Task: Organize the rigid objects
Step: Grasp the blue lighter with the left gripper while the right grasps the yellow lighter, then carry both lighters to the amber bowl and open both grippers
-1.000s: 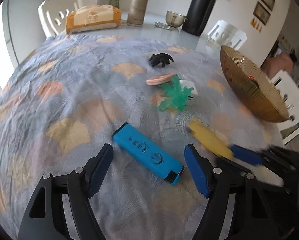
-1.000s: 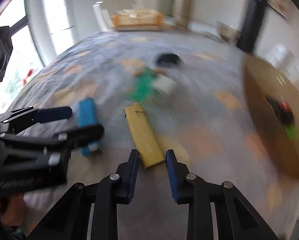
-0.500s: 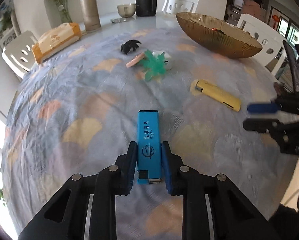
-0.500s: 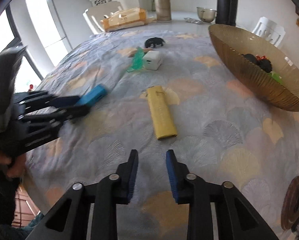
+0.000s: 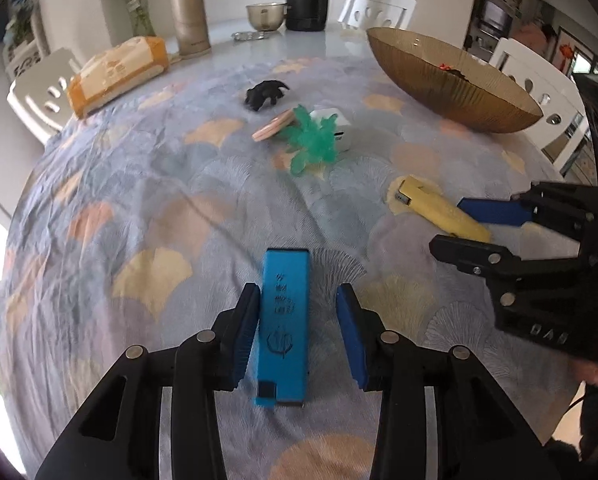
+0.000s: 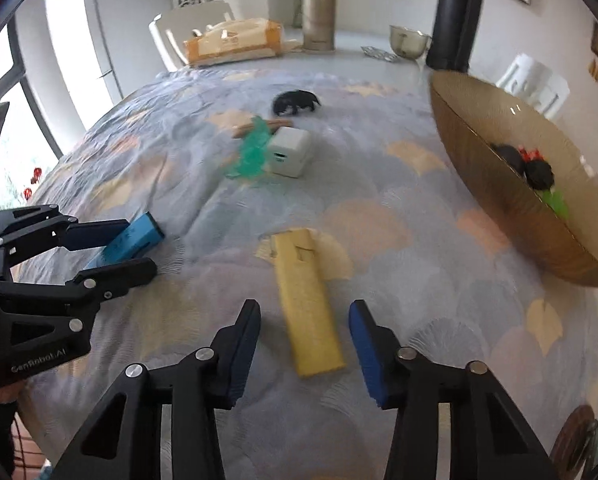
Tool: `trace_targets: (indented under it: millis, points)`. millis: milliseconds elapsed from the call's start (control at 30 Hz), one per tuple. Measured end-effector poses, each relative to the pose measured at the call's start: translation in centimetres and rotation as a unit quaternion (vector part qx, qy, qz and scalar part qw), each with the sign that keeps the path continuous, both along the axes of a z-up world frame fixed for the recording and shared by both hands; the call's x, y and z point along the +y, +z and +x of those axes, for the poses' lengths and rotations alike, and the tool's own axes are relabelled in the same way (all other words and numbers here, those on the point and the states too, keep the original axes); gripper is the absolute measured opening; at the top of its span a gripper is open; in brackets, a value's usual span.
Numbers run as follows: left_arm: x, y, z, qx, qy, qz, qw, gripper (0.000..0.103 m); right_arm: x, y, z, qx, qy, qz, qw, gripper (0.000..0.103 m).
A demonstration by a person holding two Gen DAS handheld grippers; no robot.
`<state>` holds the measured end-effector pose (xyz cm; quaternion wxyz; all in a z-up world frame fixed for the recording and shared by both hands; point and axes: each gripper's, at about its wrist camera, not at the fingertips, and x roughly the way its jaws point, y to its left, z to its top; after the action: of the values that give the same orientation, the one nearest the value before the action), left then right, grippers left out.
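While both grippers sit low over the cloth, this is how things lie, each placed against the bowl:
Tablecloth: grey-blue fabric cloth (image 5: pixel 147 168) printed with yellow and peach fan shapes, spread under the bowl and all the small things
Bowl: wide ribbed amber glass bowl (image 5: pixel 451 84) at the cloth's right edge, with small dark, red and green items inside (image 6: pixel 533 168)
Left gripper: left gripper (image 5: pixel 297 332) well to the left of the bowl and nearer the camera; jaws apart, the inner face of one finger touching or nearly touching the lighter, a clear gap on the other side
Right gripper: right gripper (image 6: pixel 303 342) between the left gripper and the bowl; jaws apart, a gap on both sides of the yellow lighter
Blue lighter: flat blue plastic lighter (image 5: pixel 283 324) with dark printed characters, lying on the cloth between the left gripper's fingers, far from the bowl
Yellow lighter: flat yellow plastic lighter (image 6: pixel 305 300) lying on the cloth between the right gripper's fingers, nearer the bowl than the blue one
White cube: small white plastic charger block (image 6: pixel 289 152) left of the bowl
Green toy: translucent green plastic leafy toy (image 5: pixel 313 140) touching the cube on the side away from the bowl
Pink disc: flat pink disc (image 5: pixel 273 128) just beyond the green toy
Black figure: small black animal figure (image 5: pixel 265 94) farthest back, left of the bowl
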<state>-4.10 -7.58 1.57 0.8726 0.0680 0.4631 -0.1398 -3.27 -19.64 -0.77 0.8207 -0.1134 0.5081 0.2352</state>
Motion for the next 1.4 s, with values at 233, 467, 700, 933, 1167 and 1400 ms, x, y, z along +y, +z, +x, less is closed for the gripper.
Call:
trace_targets:
  millis: [233, 467, 700, 933, 1167, 1400]
  points:
    - [-0.4, 0.3, -0.2, -0.01, 0.016, -0.021, 0.9996, 0.021, 0.7, 0.4, -1.4, 0.015, -0.003, 0.041, 0.999, 0.024]
    - [-1.3, 5.5, 0.0, -0.064, 0.002, -0.052, 0.9966, 0.021, -2.5, 5.2, -2.0, -0.016, -0.03, 0.112, 0.993, 0.011]
    - [-4.1, 11.9, 0.8, -0.135, -0.039, -0.047, 0.9889, 0.021, -5.9, 9.4, -0.7, -0.068, -0.067, 0.119, 0.988, 0.009]
    - [-3.3, 9.9, 1.1, -0.111, -0.031, -0.06, 0.9916, 0.021, -9.2, 3.2, 0.9, 0.068, -0.082, 0.159, 0.981, 0.026]
    - [-2.2, 8.6, 1.5, -0.091, -0.023, -0.069, 0.9932, 0.021, -7.2, 0.8, -3.9, 0.049, -0.032, 0.045, 0.997, 0.051]
    - [-3.3, 10.4, 2.2, -0.112, -0.04, -0.067, 0.9907, 0.021, -1.8, 1.3, -6.1, -0.004, 0.02, -0.046, 0.999, 0.023]
